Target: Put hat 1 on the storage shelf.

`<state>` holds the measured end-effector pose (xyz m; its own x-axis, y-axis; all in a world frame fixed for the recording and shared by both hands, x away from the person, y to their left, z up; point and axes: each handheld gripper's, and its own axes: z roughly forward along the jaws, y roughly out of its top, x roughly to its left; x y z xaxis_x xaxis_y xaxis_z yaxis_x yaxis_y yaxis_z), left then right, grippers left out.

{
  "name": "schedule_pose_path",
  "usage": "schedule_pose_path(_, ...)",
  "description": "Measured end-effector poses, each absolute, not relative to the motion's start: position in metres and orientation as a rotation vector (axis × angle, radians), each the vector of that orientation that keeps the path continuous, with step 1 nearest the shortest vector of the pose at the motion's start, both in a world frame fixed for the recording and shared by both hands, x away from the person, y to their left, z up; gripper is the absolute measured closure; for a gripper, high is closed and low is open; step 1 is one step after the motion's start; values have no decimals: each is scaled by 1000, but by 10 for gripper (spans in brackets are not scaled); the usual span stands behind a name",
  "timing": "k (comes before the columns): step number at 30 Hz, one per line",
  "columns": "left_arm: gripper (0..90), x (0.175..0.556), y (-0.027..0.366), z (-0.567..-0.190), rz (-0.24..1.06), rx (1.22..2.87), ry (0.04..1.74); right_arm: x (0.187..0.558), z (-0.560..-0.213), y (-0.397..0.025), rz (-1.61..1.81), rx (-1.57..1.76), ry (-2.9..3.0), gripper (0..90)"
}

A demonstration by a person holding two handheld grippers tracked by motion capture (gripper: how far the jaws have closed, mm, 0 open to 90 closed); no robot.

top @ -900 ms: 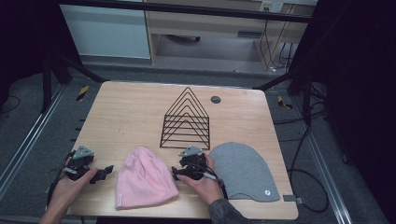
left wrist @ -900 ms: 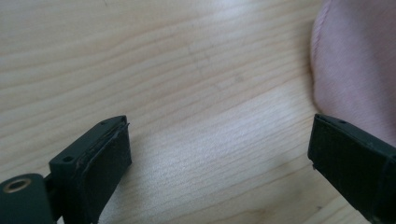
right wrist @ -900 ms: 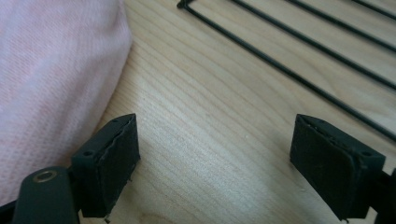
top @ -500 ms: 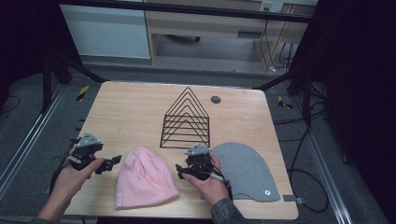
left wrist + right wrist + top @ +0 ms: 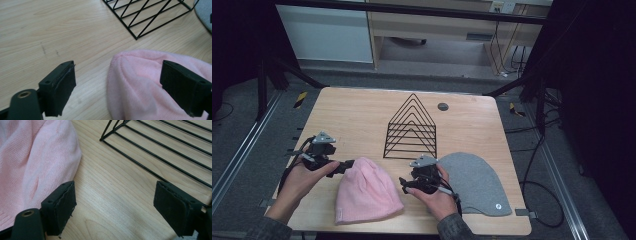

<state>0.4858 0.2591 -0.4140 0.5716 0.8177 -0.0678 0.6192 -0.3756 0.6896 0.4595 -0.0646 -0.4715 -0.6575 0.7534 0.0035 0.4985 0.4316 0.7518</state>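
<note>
Spread wide, our left gripper's (image 5: 348,165) jaws bracket the crown of the pink beanie (image 5: 366,191). In the left gripper view one pad (image 5: 61,87) hangs over bare wood while the other (image 5: 183,88) sits above the pink knit, and we cannot tell whether either touches the fabric. We hold our right gripper (image 5: 404,183) equally wide apart, gripping nothing. In the right gripper view its pads (image 5: 61,206) stand over bare table (image 5: 357,115), with the beanie's edge just beside one pad and the black wire rack (image 5: 411,130) running past the other.

From the high view we see the pink beanie lying flat near the front edge of the table, between our two hands, its crown pointing toward the left gripper. A grey beanie (image 5: 477,182) lies flat to the right of our right hand (image 5: 437,197), which partly covers its near edge. The wire rack stands at mid-table behind both hats, and a small dark disc (image 5: 442,106) sits beyond it.
</note>
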Motion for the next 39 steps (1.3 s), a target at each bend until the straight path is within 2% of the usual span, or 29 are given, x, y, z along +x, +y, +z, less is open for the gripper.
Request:
schedule_pose_path(10, 270, 499, 237, -432, 293, 2191, 1168, 460, -470, -69, 1071, 1078, 2355, 201)
schedule_pose_path(23, 404, 504, 234, -446, 206, 2269, 1211, 459, -470, -69, 1062, 1073, 2356, 197)
schedule_pose_path(24, 443, 505, 233, -450, 177, 2271, 1215, 459, -470, -68, 1060, 1071, 2358, 194)
schedule_pose_path(26, 462, 506, 233, -452, 163, 2282, 1215, 459, -470, -68, 1060, 1070, 2361, 193)
schedule_pose_path(28, 567, 507, 232, -456, 150, 2290, 1219, 459, -470, -68, 1062, 1071, 2359, 190)
schedule_pose_path(29, 567, 507, 231, -457, 134, 2289, 1216, 458, -470, -68, 1063, 1070, 2358, 190)
schedule_pose_path(30, 605, 507, 231, -458, 124, 2285, 1213, 458, -469, -68, 1065, 1071, 2357, 190)
schedule_pose_path(31, 696, 507, 232, -458, 118, 2270, 1213, 458, -469, -68, 1069, 1066, 2355, 189)
schedule_pose_path(33, 758, 506, 233, -457, 111, 2260, 1209, 458, -469, -68, 1072, 1068, 2354, 189)
schedule_pose_path(39, 790, 492, 233, -440, 156, 2201, 1168, 458, -468, -68, 1075, 1067, 2352, 186)
